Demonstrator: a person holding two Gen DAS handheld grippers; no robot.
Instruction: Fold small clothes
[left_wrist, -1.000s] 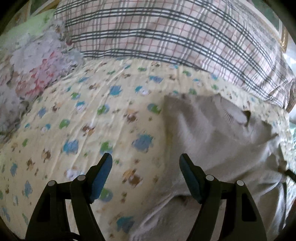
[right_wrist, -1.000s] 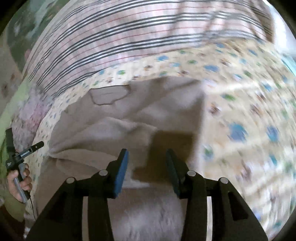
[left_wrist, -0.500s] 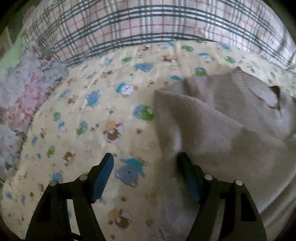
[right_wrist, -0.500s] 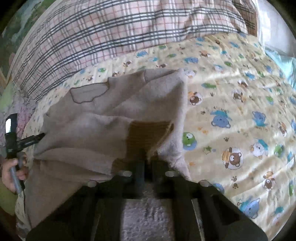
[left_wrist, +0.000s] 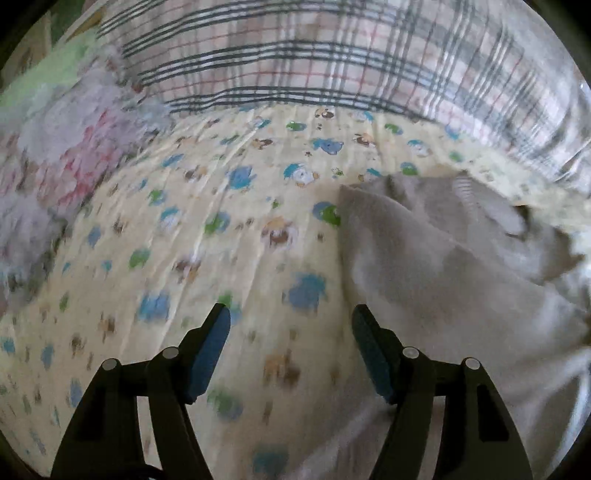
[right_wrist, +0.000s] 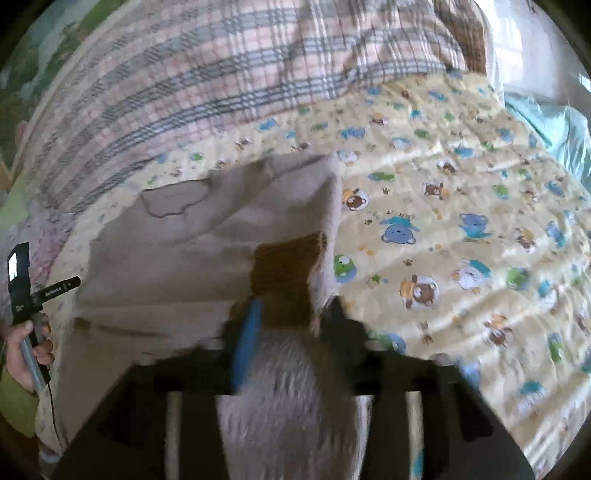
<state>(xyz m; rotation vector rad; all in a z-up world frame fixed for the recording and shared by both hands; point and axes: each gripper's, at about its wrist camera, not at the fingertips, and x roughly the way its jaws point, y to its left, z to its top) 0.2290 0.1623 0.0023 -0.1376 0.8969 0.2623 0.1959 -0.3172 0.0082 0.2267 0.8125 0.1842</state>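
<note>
- Beige fleece garment (right_wrist: 207, 266) lay on the bed, on a yellow quilt (right_wrist: 461, 229) printed with little animals, in front of a plaid pillow (right_wrist: 229, 92); seen from the left wrist it sat off to the right of that tool, its near edge (left_wrist: 436, 280) just beside the right-hand finger.
- Right tool (right_wrist: 291, 325) had its fingers a little apart with a brown cuff (right_wrist: 288, 273) and a flap of the fleece between them; the blur kept me from judging whether they bit the cloth, so I could not tell if it was clamped.
- Left tool (left_wrist: 291, 343) stood wide apart over bare quilt, holding nothing.
- Neck opening (right_wrist: 173, 201) pointed away, toward the pillow, and the long axis seemed to run from there back toward the person, hem end nearest.
- One sleeve appeared drawn across the body, so the fold looked partly made.
- Risk, as I judged it: if the right tool only pinched loosely, the thick cuff could slip out and the sleeve would flop back open.
- Another risk: with the left tool free of the cloth, a pull from the right could drag the whole garment across the smooth quilt and skew the fold.
</note>
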